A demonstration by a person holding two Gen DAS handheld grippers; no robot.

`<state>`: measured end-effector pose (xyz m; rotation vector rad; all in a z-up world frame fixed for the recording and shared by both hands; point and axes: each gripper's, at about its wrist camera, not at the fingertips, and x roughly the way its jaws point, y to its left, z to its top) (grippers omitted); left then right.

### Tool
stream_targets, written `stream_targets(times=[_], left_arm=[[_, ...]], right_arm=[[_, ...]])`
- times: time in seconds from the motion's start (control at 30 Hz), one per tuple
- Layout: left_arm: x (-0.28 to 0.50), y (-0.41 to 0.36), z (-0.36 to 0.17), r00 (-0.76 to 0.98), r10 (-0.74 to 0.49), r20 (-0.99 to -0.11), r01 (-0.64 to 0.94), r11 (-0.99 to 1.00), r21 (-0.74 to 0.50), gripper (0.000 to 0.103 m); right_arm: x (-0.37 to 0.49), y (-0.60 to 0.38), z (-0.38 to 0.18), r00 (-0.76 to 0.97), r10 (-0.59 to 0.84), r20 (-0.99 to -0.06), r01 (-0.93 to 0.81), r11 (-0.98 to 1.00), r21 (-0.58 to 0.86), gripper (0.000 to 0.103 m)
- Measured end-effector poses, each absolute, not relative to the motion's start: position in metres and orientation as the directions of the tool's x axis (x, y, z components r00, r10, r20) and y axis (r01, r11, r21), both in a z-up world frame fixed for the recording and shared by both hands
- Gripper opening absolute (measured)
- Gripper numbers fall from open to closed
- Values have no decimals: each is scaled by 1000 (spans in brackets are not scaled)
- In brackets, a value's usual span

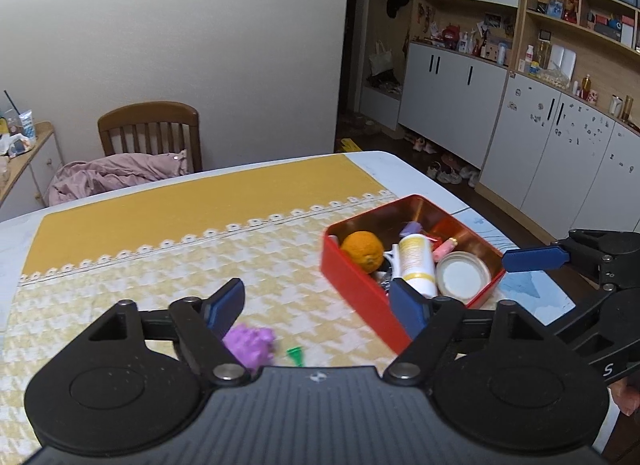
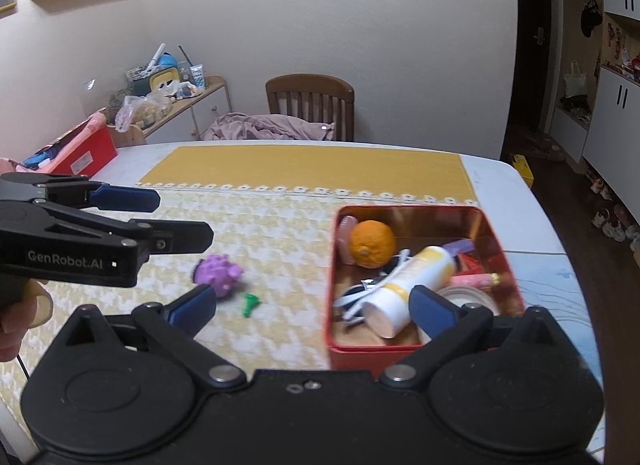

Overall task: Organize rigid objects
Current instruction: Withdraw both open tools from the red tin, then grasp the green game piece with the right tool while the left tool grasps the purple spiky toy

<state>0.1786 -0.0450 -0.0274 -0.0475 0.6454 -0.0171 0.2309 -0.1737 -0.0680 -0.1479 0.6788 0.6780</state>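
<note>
A red tin box [image 1: 352, 281] [image 2: 502, 241] sits on the yellow patterned tablecloth and holds an orange [image 1: 362, 251] [image 2: 371, 243], a white and yellow bottle [image 1: 418, 265] [image 2: 412, 281], a round white lid [image 1: 462, 277], a pink tube [image 2: 476, 279] and other small items. A purple spiky toy [image 1: 250, 345] [image 2: 219, 270] and a small green piece [image 1: 295, 355] [image 2: 250, 303] lie loose on the cloth, left of the box. My left gripper [image 1: 320, 305] is open and empty above the toy. My right gripper [image 2: 316, 309] is open and empty over the box's near edge.
A wooden chair [image 1: 150, 133] [image 2: 310, 105] with a pink cloth stands behind the table. A cluttered side cabinet [image 2: 172, 105] and a red box [image 2: 82, 153] are at the left. White cabinets and shelves [image 1: 520, 85] line the right. The table edge [image 2: 560, 249] runs close right of the box.
</note>
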Motion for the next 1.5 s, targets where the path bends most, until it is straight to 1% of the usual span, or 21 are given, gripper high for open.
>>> stream_targets(times=[0.2, 0.5, 0.63, 0.77, 0.93, 1.03, 1.13, 1.2, 1.3, 1.43, 1.5], left_arm=[[160, -14, -30, 806, -21, -592, -21, 998, -64, 84], [151, 27, -58, 768, -17, -640, -30, 998, -62, 85], [154, 47, -81, 737, -6, -676, -57, 996, -71, 85], [163, 61, -99, 707, -28, -706, -67, 992, -106, 85], [179, 60, -109, 694, -64, -717, -47, 990, -134, 85], [190, 49, -113, 688, -82, -721, -22, 991, -133, 85], [202, 41, -118, 679, -99, -727, -6, 990, -140, 85], [211, 38, -123, 669, -107, -736, -10, 988, -152, 85], [224, 36, -129, 654, -113, -748, -21, 986, -167, 85], [235, 35, -137, 635, -117, -764, -25, 985, -171, 85], [238, 35, -142, 625, -120, -771, -25, 984, -174, 85]], right_arm=[[215, -148, -72, 573, 535, -621, -624, 776, 93, 103], [198, -113, -86, 538, 562, -628, -657, 746, 105, 103], [201, -101, -94, 525, 539, -659, -660, 747, 86, 103], [205, -87, -110, 515, 506, -692, -667, 744, 47, 103], [216, -73, -131, 505, 469, -725, -662, 749, 25, 102], [224, -66, -141, 501, 459, -734, -662, 749, 16, 100], [233, -62, -150, 498, 453, -740, -659, 752, 17, 93], [240, -59, -155, 491, 449, -747, -658, 752, 19, 83], [248, -57, -162, 480, 451, -752, -660, 751, 29, 80], [255, -55, -168, 477, 454, -752, -656, 754, 39, 71], [258, -54, -171, 477, 452, -754, -653, 756, 40, 68]])
